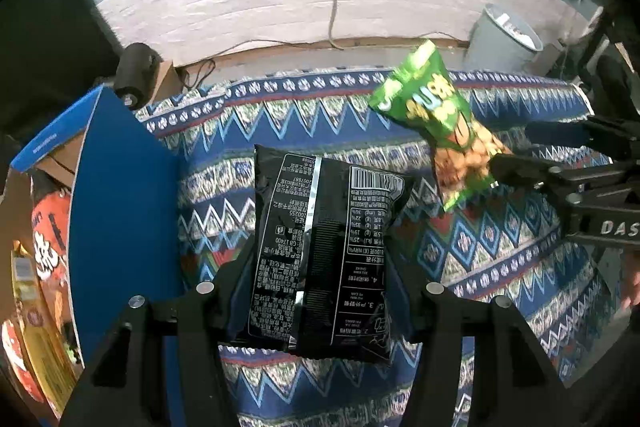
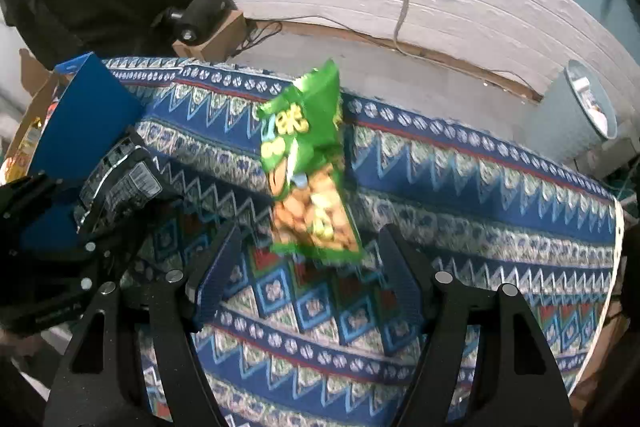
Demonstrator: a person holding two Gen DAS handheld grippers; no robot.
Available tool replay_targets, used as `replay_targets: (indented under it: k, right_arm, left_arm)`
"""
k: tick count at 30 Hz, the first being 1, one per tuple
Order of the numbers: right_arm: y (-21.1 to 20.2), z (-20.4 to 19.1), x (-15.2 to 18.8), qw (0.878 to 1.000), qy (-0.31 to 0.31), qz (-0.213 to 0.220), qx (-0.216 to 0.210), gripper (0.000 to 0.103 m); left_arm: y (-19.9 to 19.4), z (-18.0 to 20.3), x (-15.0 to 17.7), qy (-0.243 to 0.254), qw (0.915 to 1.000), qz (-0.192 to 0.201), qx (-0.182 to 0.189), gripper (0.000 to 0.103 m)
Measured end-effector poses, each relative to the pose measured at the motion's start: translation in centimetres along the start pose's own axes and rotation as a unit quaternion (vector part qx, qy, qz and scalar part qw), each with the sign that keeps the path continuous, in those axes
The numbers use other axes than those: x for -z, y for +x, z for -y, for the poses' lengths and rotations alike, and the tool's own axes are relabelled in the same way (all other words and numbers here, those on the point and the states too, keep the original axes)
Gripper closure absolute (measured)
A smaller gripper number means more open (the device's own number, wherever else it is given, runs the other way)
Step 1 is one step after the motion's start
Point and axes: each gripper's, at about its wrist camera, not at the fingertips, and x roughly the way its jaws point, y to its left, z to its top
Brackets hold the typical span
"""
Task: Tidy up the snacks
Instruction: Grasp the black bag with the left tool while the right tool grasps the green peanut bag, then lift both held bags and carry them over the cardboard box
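Note:
A black snack bag (image 1: 320,255) hangs back side up between the pads of my left gripper (image 1: 320,259), which is shut on its sides just above the patterned cloth. In the right wrist view this black bag (image 2: 120,179) sits beside the blue box flap. A green snack bag (image 2: 308,167) stands tilted and blurred, its lower end between the fingers of my right gripper (image 2: 310,229). A gap shows on each side, so the jaws are open. From the left wrist view the green bag (image 1: 440,123) rises above the far table edge, and the right gripper (image 1: 514,147) is at its lower corner.
A cardboard box with a blue flap (image 1: 120,207) stands at the left, holding orange and yellow snack packs (image 1: 52,227). A blue patterned cloth (image 2: 480,227) covers the table. Beyond its far edge are a grey bin (image 1: 508,35), a black roller on a small carton (image 1: 136,71) and wall sockets with a cable.

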Motion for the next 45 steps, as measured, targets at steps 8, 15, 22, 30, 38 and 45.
replay_targets:
  k: [8, 15, 22, 30, 38, 45]
  right_arm:
    - [3.1, -0.6, -2.2, 1.000, -0.002, -0.019, 0.007, 0.032]
    - [5.8, -0.6, -2.4, 0.999, -0.001, -0.037, 0.026, 0.032]
    - [6.4, -0.2, -1.7, 0.999, 0.005, -0.041, 0.022, 0.057]
    - [4.2, -0.6, -1.0, 1.000, 0.011, -0.020, 0.018, 0.060]
    - [1.1, -1.8, -0.7, 1.000, 0.008, 0.002, 0.008, 0.060]
    - [-2.0, -3.1, 0.4, 1.000, 0.006, 0.018, 0.003, 0.060]
  left_arm:
    - [0.5, -1.1, -1.3, -0.024, 0.9997, 0.004, 0.001, 0.045]
    - [0.6, -2.0, -1.4, -0.041, 0.9991, 0.003, 0.008, 0.045]
    - [0.1, -2.2, -1.1, -0.041, 0.9991, 0.008, 0.011, 0.045]
    - [-1.0, -2.3, -0.7, -0.044, 0.9989, 0.016, 0.005, 0.045]
    - [-2.8, -2.0, 0.0, -0.044, 0.9985, 0.033, 0.001, 0.045]
    - [-4.9, -2.3, 0.5, -0.046, 0.9974, 0.055, 0.000, 0.045]
